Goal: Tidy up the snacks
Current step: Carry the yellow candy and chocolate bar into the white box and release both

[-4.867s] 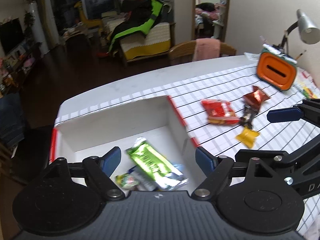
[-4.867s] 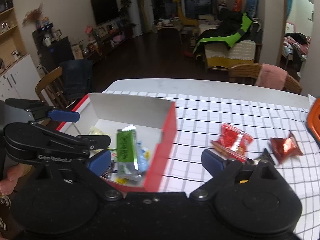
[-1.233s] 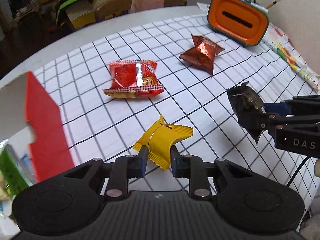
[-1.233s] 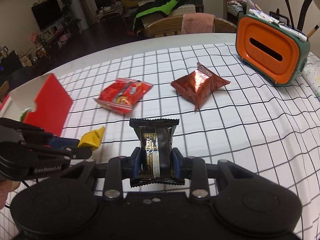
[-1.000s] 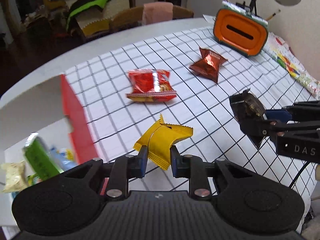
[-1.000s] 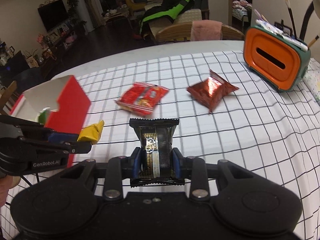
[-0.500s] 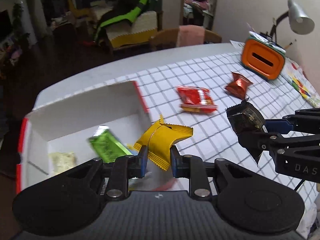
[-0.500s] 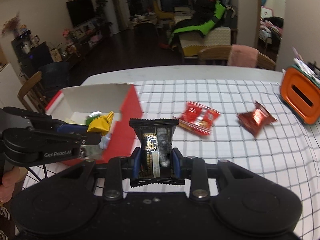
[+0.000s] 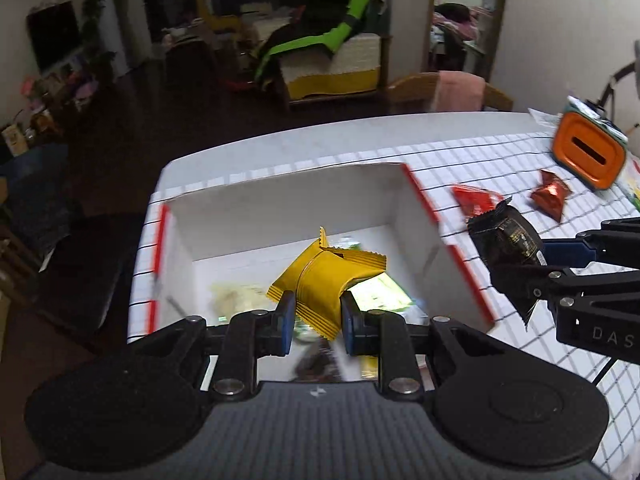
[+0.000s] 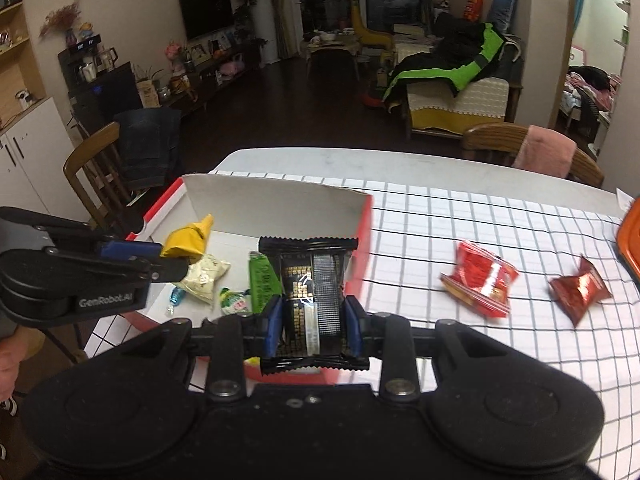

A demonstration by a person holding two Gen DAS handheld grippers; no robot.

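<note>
A: Left gripper hangs over the open red-and-white box, fingers clamped on a yellow snack packet.

B: And the right gripper? Fingers pinching a black snack packet at the box's near right corner.

A: Inside the box: a green packet, a pale one, small sweets.

B: Right of the box, on the checked surface, lie a red packet and a dark red foil one, the foil farther away.

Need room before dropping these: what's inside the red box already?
Inside the red box: a green packet, a pale packet and two small candies. The black packet in the right gripper hides the near corner.
</note>
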